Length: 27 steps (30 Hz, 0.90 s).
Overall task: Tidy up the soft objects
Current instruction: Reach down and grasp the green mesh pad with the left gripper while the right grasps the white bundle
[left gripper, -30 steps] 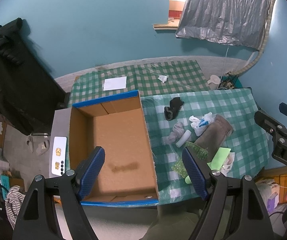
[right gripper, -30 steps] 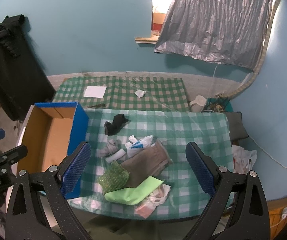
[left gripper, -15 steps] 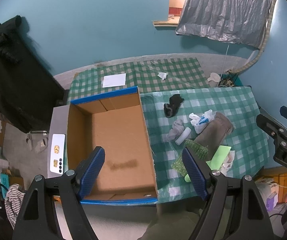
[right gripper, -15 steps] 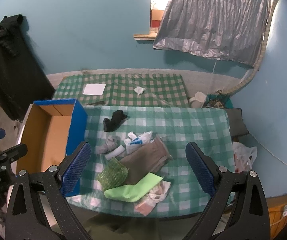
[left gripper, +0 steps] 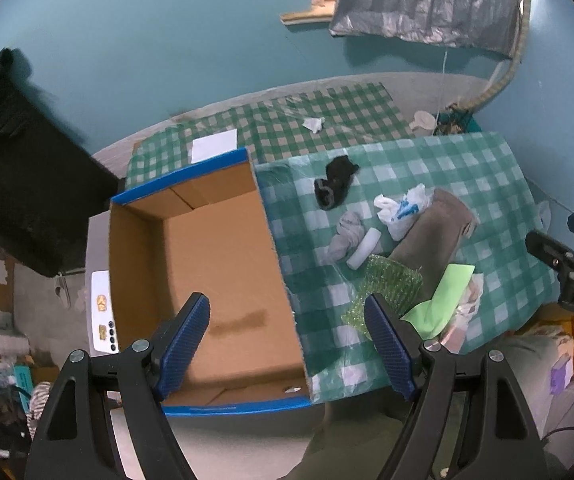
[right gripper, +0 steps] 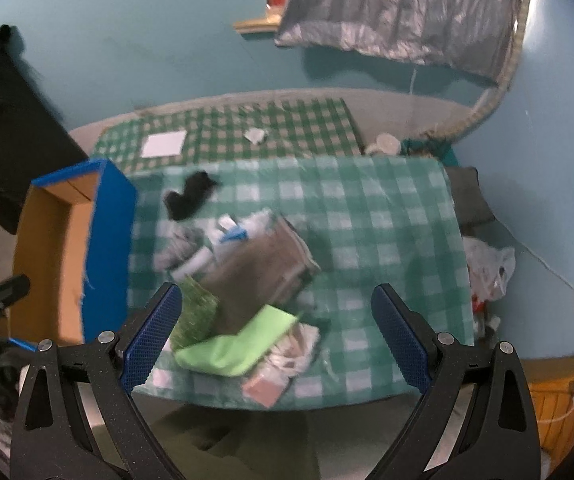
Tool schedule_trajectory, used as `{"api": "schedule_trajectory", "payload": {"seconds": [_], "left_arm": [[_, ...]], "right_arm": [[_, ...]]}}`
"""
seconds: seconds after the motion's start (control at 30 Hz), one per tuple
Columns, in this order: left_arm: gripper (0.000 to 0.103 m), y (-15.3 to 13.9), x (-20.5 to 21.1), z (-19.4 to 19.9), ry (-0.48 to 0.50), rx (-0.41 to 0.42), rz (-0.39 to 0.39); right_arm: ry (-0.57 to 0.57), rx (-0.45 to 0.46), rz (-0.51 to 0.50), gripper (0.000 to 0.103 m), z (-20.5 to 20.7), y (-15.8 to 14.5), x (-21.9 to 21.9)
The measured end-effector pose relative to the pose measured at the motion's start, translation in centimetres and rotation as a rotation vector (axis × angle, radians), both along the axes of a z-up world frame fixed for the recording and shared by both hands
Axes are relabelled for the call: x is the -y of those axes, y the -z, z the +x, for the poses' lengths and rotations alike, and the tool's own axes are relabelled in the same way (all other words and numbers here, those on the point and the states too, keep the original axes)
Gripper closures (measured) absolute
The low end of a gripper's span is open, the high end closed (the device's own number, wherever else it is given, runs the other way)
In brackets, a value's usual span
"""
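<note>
An open cardboard box with blue edges stands empty at the left of a green checked table. Soft things lie in a heap beside it: a black sock, a grey sock, a white roll, a white plastic bag, a brown towel, a green mesh piece and a light green cloth. My left gripper is open and empty above the box's near right corner. My right gripper is open and empty above the light green cloth; that view is blurred.
A second checked table stands behind with a white paper and a crumpled tissue. A dark garment hangs at the left. A white device lies left of the box. Crumpled packets lie at the table's front edge.
Both grippers have come lower and closer to the table; the heap looks larger. The right wrist view has swung and blurred. Both stay open and empty.
</note>
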<state>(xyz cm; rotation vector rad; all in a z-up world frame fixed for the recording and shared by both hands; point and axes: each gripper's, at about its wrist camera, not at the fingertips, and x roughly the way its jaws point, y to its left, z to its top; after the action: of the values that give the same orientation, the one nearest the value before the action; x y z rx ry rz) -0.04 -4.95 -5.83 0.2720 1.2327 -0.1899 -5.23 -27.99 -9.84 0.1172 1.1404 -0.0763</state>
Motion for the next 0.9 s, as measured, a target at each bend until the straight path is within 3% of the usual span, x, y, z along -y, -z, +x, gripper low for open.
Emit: {"api": "schedule_trajectory", "payload": {"seconds": [0.4, 0.9], "left_arm": [[0.022, 4.0, 2.7, 0.4, 0.055, -0.066, -0.009], [0.022, 8.8, 5.0, 0.6, 0.074, -0.124, 0.031]], "right_arm": [[0.045, -0.156, 0.011, 0.008, -1.4, 7.6, 2.2], [0.018, -0.240, 0.034, 0.008, -1.5, 12.9, 1.6]]}}
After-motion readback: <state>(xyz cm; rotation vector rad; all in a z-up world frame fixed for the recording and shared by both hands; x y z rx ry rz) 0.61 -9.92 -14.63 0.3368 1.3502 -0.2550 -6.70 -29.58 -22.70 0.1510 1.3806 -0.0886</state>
